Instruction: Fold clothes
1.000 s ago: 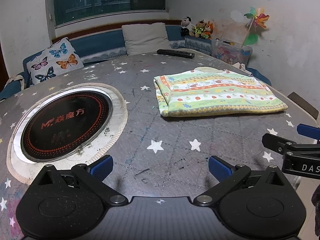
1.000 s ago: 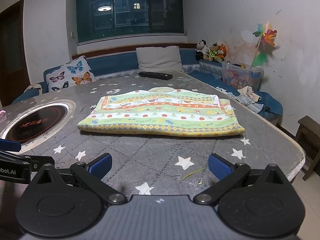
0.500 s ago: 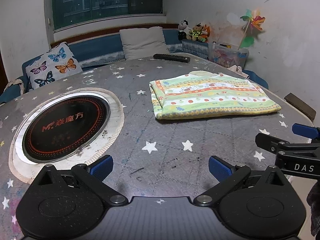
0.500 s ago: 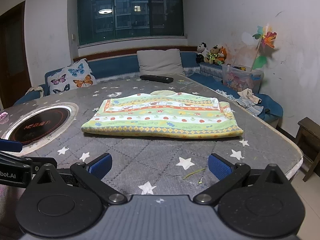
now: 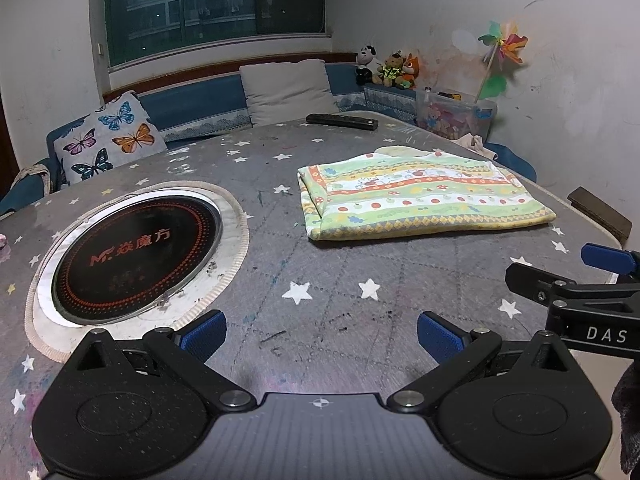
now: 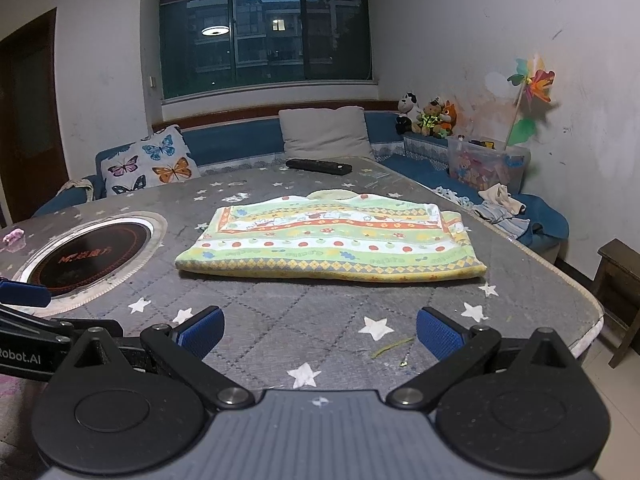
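A folded green, yellow and white patterned garment (image 5: 424,196) lies flat on the grey star-print table, right of centre in the left wrist view and centred in the right wrist view (image 6: 332,240). My left gripper (image 5: 322,332) is open and empty, near the table's front edge, well short of the garment. My right gripper (image 6: 320,330) is open and empty, also near the front edge with the garment ahead of it. The right gripper's fingers show at the right edge of the left wrist view (image 5: 568,284).
A round black induction cooker (image 5: 136,248) is set into the table on the left. A black remote (image 5: 342,121) lies at the far edge. A sofa with cushions (image 6: 148,164) runs behind. A wooden stool (image 6: 618,292) stands right of the table.
Both grippers have drawn back and risen slightly, so the garment looks smaller and farther away. The garment has not moved. Both stay open.
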A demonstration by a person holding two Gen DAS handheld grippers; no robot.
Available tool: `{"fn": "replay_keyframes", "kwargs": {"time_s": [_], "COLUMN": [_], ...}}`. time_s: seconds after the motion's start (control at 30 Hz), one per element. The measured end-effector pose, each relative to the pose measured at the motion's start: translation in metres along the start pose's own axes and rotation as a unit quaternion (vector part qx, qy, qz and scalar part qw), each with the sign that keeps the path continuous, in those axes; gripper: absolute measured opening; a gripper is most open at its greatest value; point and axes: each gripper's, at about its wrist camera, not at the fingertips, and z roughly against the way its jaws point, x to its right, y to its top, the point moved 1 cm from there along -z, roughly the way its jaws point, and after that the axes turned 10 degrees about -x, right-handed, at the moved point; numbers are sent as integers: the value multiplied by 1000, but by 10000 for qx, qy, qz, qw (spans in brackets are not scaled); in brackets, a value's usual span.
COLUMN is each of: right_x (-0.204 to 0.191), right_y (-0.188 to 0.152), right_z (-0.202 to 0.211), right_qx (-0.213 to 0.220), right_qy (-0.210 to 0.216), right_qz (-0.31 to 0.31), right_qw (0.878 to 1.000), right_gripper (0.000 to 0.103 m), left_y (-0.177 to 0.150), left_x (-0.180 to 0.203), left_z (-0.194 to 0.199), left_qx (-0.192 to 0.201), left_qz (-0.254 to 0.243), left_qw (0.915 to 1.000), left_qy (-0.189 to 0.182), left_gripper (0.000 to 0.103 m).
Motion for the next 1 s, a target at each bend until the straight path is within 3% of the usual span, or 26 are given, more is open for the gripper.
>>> {"fn": "replay_keyframes", "kwargs": {"time_s": [1.0], "right_x": [-5], "right_y": [8], "right_z": [-19], "right_qx": [-188], "right_qy": [45], "right_qz": [68], "right_qw": [9998], "right_gripper": [103], "left_y": [16], "left_x": [-4], "left_z": [-17], "left_qx": [-112], "left_qz": [131], "left_qw": [9996], "left_qy": [-201], "left_gripper": [103]}}
